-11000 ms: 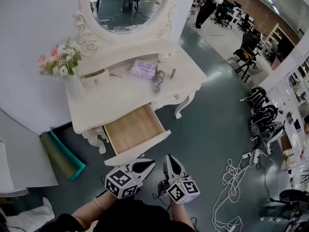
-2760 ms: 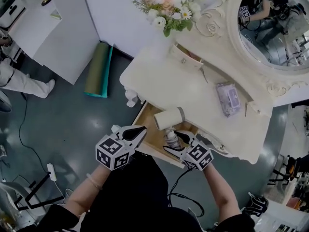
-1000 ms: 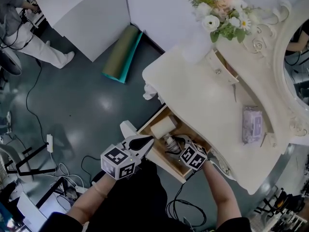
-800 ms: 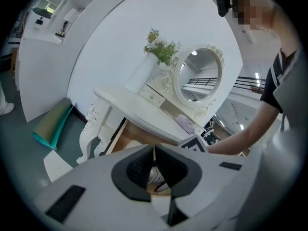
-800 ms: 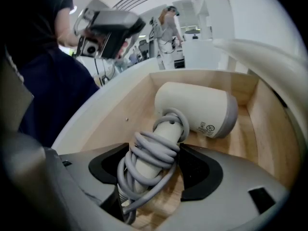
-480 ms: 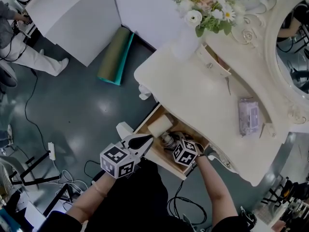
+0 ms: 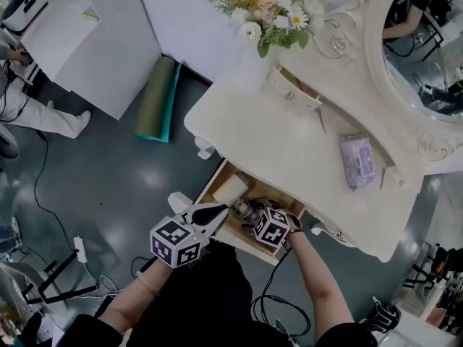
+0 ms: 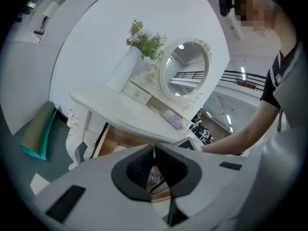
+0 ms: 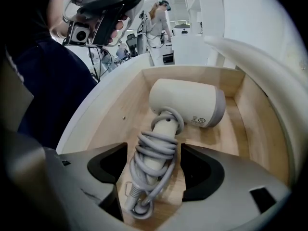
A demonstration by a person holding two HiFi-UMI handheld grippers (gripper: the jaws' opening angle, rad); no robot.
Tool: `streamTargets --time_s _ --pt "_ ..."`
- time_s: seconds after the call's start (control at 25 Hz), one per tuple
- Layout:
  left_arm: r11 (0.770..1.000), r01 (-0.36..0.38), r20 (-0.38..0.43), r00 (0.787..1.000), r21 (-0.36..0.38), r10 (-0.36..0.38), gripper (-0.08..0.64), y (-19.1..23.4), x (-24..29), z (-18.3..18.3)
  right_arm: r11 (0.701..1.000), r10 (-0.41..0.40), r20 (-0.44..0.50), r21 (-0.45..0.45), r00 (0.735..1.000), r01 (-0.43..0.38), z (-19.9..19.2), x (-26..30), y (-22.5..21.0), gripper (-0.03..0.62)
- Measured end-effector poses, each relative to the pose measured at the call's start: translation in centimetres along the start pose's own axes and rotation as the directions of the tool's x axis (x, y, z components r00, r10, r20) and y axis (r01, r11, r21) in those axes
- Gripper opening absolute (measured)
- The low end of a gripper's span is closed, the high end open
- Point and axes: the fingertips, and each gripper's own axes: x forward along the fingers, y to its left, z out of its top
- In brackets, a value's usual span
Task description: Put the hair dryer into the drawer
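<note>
**Hair dryer (image 9: 185,102) in the drawer (image 9: 192,74), right jaws letting go**
The left gripper (image 8: 154,153) is pinched closed on nothing, beside the drawer. The right gripper (image 9: 154,170) is opening its jaws around the handle (image 9: 163,129). If it lifts away crooked, a jaw may snag the wound cord (image 9: 147,160) and drag the dryer out.

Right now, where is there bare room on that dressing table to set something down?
The tabletop is bare between the flower vase and the wipes pack. The drawer is crowded: the hair dryer lies there, with the right gripper, jaws opening, astride its handle.
</note>
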Motion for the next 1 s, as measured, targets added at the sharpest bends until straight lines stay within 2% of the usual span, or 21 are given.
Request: streamTargets --time_s 0.16,0.48,0.56,0.64,0.76,0.8,0.84,0.92,1.0 --pt "0.999 0.036 -0.016 0.999 0.028 -0.036 0.032 -0.9 0.4 0.5 0.999 -0.044 0.006 0.031 0.999 0.043 -0.3 -1.5 0.1 0.35" --pt "0.99 0.111 -0.053 0.993 0.092 -0.106 0.032 -2.5 1.2 1.4 0.98 -0.134 0.1 0.16 0.986 0.117 0.5 -5.0 -0.2 0.338" --pt "0.987 0.125 -0.056 0.991 0.104 -0.12 0.032 -2.8 1.4 1.8 0.969 -0.176 0.133 0.2 0.975 0.148 1.1 -6.1 -0.5 0.297" --pt "0.983 0.141 -0.055 0.989 0.119 -0.135 0.032 -3.2 1.6 2.2 0.952 -0.227 0.174 0.246 0.958 0.18 1.7 -7.2 -0.9 0.219" --pt "0.975 0.171 -0.058 0.985 0.143 -0.164 0.032 -4.0 1.8 2.9 0.93 -0.279 0.227 0.306 0.933 0.203 2.5 -8.9 -1.1 0.147" --pt "0.971 0.181 -0.061 0.983 0.154 -0.174 0.032 -4.3 1.9 3.1 0.924 -0.3 0.245 0.315 0.922 0.217 2.8 -9.5 -1.1 0.097" --pt "0.967 0.192 -0.065 0.981 0.165 -0.183 0.032 -4.5 2.0 3.3 0.919 -0.323 0.266 0.32 0.908 0.232 3.1 -10.1 -1.1 0.019" --pt "0.96 0.209 -0.069 0.978 0.185 -0.199 0.032 -4.9 2.0 3.7 0.914 -0.341 0.308 0.329 0.888 0.237 3.8 -11.3 -0.7 0.002" --pt "0.955 0.224 -0.071 0.974 0.196 -0.214 0.032 -5.3 1.9 4.0 0.909 -0.341 0.329 0.353 0.88 0.221 4.1 -12.0 0.0 0.0"
